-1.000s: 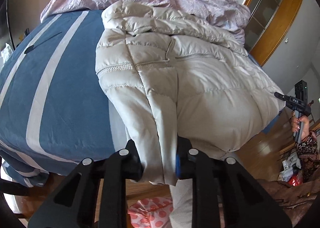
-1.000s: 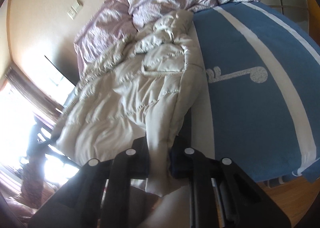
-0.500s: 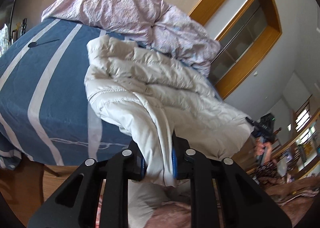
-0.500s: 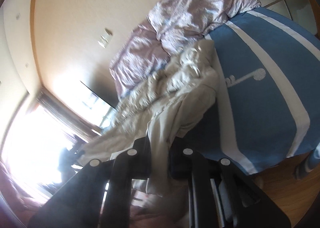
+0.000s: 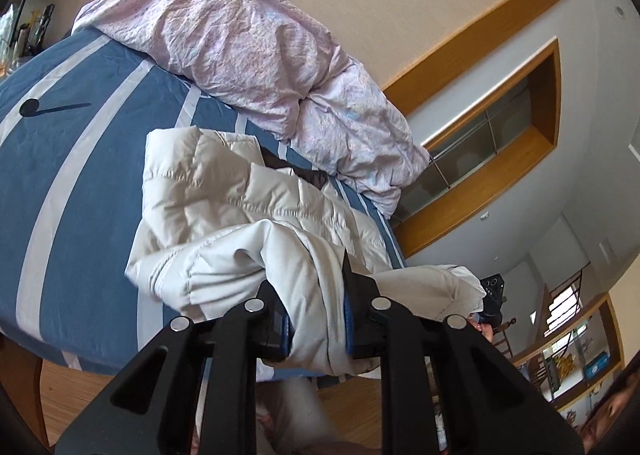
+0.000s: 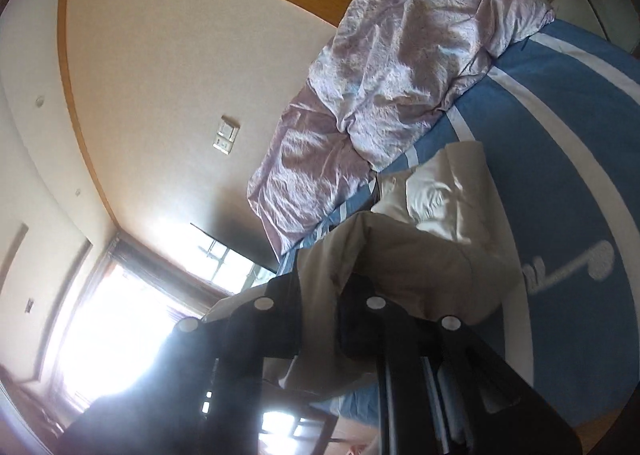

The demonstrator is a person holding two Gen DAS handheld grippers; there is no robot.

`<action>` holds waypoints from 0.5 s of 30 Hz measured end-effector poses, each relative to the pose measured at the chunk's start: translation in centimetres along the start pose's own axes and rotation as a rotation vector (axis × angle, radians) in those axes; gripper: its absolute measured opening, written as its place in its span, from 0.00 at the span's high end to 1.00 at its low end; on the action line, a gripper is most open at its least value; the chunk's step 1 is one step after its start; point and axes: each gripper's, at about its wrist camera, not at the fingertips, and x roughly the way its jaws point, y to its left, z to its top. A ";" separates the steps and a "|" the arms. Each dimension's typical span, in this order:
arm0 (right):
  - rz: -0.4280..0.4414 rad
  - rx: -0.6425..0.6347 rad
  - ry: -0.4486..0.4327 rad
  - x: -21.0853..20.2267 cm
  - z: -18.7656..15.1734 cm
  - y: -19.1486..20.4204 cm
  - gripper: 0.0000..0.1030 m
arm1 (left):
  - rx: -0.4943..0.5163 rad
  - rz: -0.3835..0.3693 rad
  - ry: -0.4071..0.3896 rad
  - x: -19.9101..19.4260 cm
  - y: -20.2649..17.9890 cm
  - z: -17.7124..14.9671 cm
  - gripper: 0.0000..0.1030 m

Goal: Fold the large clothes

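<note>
A cream quilted down jacket (image 5: 240,207) lies on the blue bed with white stripes (image 5: 76,183). My left gripper (image 5: 316,311) is shut on one corner of the jacket's lower hem, with the fabric bunched between its pads and lifted off the bed. In the right wrist view my right gripper (image 6: 320,315) is shut on the other hem corner of the jacket (image 6: 404,259), also raised. The lifted hem curls over toward the collar end, which still rests on the bed (image 6: 560,159). The far tip of my right gripper shows past the jacket in the left wrist view.
A crumpled pink duvet (image 5: 248,43) is heaped at the head of the bed, just beyond the jacket's collar. Wood-framed cabinets (image 5: 500,135) stand to the right. A bright window (image 6: 132,315) lies left of the bed. Wooden floor (image 5: 72,391) shows below the bed's edge.
Both grippers have risen and tipped upward, carrying the jacket's hem off the bed edge and up over the jacket's body. The jacket now looks shorter and doubled.
</note>
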 end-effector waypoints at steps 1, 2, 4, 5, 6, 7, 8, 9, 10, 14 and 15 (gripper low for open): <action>-0.003 0.006 -0.002 0.5 0.5 0.0 0.87 | -0.005 0.003 -0.002 0.4 0.3 0.5 0.83; -0.008 0.016 -0.003 1.5 1.2 -0.2 0.86 | -0.013 0.012 -0.008 1.1 0.6 1.3 0.83; -0.022 0.042 -0.007 3.3 2.6 -0.6 0.86 | -0.022 0.020 -0.008 2.2 1.1 2.4 0.83; -0.031 0.052 -0.006 4.2 3.3 -0.9 0.86 | -0.033 0.027 -0.009 3.1 1.5 3.3 0.83; -0.040 0.062 -0.008 4.9 3.7 -1.1 0.86 | -0.041 0.032 -0.010 3.6 1.9 3.7 0.83; -0.048 0.071 -0.009 5.5 4.1 -1.4 0.86 | -0.049 0.043 -0.009 4.5 2.3 4.5 0.83; -0.062 0.080 -0.010 6.4 4.6 -1.8 0.86 | -0.057 0.053 -0.009 5.2 2.7 5.0 0.83; -0.074 0.089 -0.011 7.1 5.1 -2.1 0.86 | -0.066 0.061 -0.009 5.9 3.1 5.5 0.83; -0.089 0.104 -0.011 8.0 5.7 -2.6 0.85 | -0.072 0.068 -0.007 6.5 3.5 5.8 0.83; -0.126 0.142 -0.014 10.6 7.3 -4.6 0.84 | -0.107 0.110 0.008 9.3 5.4 7.2 0.83; -0.137 0.148 -0.015 11.1 7.6 -5.0 0.84 | -0.120 0.120 0.013 10.0 6.0 7.5 0.83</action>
